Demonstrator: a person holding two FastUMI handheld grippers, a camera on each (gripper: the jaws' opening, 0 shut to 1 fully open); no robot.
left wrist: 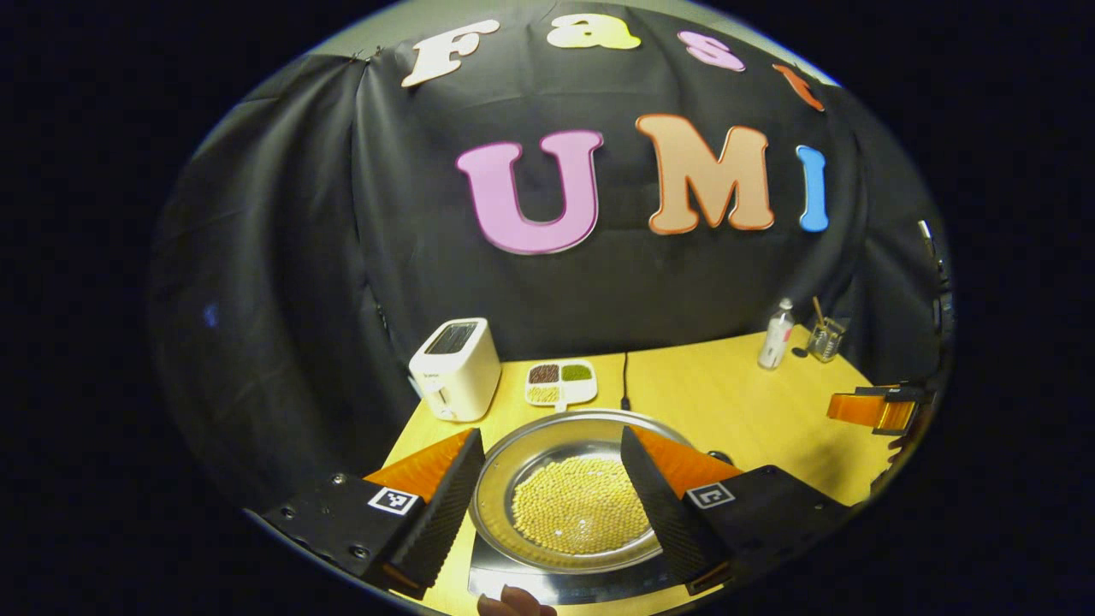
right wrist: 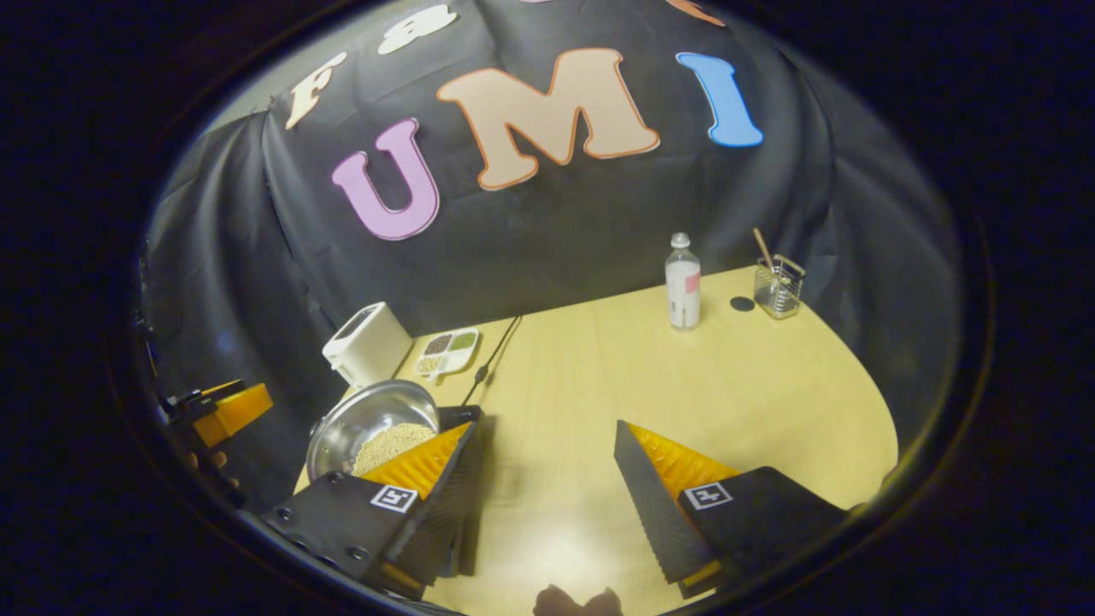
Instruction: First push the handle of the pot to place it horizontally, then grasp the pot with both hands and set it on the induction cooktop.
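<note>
Left tool [left wrist: 552,500] hung spread over pot [left wrist: 590,547] of yellow beans, fingers apart from rim, gripping nothing. Pot sat on dark slab, probably cooktop [left wrist: 565,586], at desk [right wrist: 650,376] edge. Right tool [right wrist: 547,505] spread above bare desk, pot [right wrist: 368,423] at its 10 o'clock. Toaster [left wrist: 455,368] beyond pot.

Both gripper views look down, sharing the table [left wrist: 736,402].

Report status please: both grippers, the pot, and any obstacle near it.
Left gripper open, above pot of beans, not gripping. Right gripper open over bare table. Pot sits on cooktop. Nothing blocking; toaster behind.
</note>
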